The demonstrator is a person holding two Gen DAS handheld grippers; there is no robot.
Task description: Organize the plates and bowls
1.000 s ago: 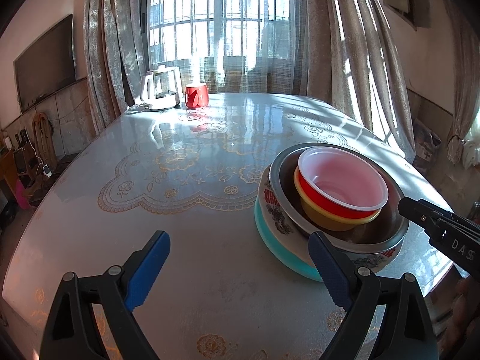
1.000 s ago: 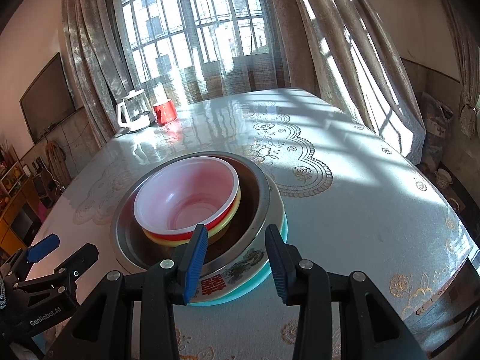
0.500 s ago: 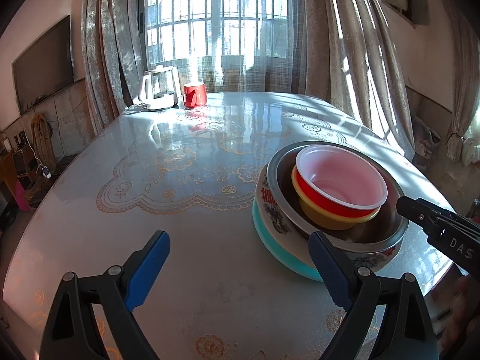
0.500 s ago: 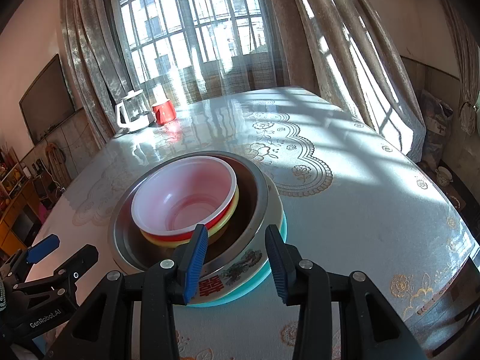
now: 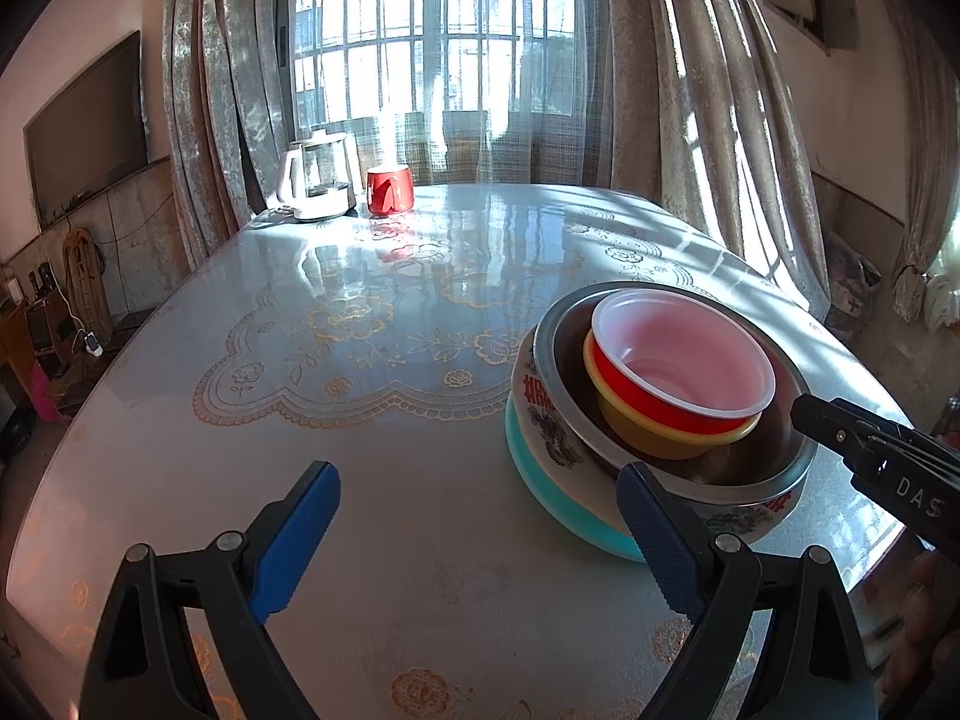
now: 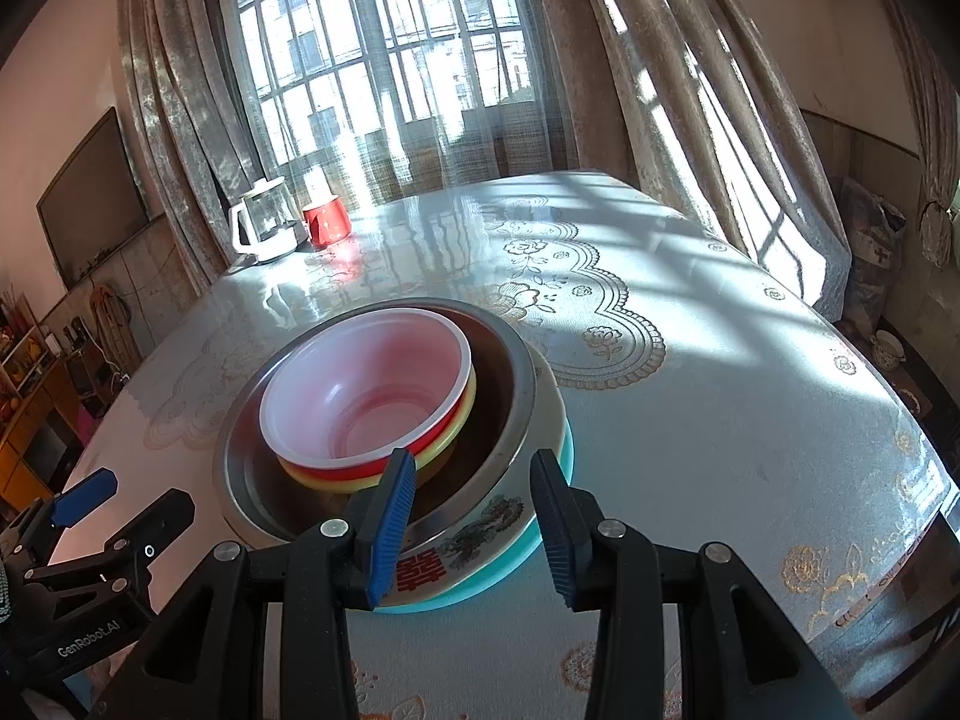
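Held the left tool (image 5: pixel 477 474) wide open with nothing between its jaws, tilted down over bare desk (image 5: pixel 390 480) near the near edge. Kept the right tool (image 6: pixel 473 459) part open too, pads clear of everything, poised at the near rim of the stack (image 6: pixel 372 396) with the rim showing in the gap. Gripped nothing with either.

Found the stack just right of the left tool, close to the desk's near right edge. Counted, bottom to top: teal plate (image 5: pixel 540 480), patterned bowl (image 6: pixel 480 540), steel bowl (image 6: pixel 516 372), yellow bowl (image 5: pixel 648 438), red bowl (image 5: pixel 648 390), white bowl (image 6: pixel 360 396). Saw the three small bowls nested together but sitting off centre in the steel bowl, toward its left wall in the right wrist view. Saw a kettle (image 5: pixel 315 186) and a red cup (image 5: pixel 390 189) well apart, at the far left corner.

Judged the nesting essentially done, with only tidying or backing off left. To tidy well: nudge the small bowls toward the middle of the steel bowl with one pad, low on the yellow wall and not on the thin white rim. Steady the patterned bowl from the other side so the stack does not slide on the glossy cover toward the nearby edge. To back off well: lift away from the steel rim first, then draw back, to avoid hooking it.
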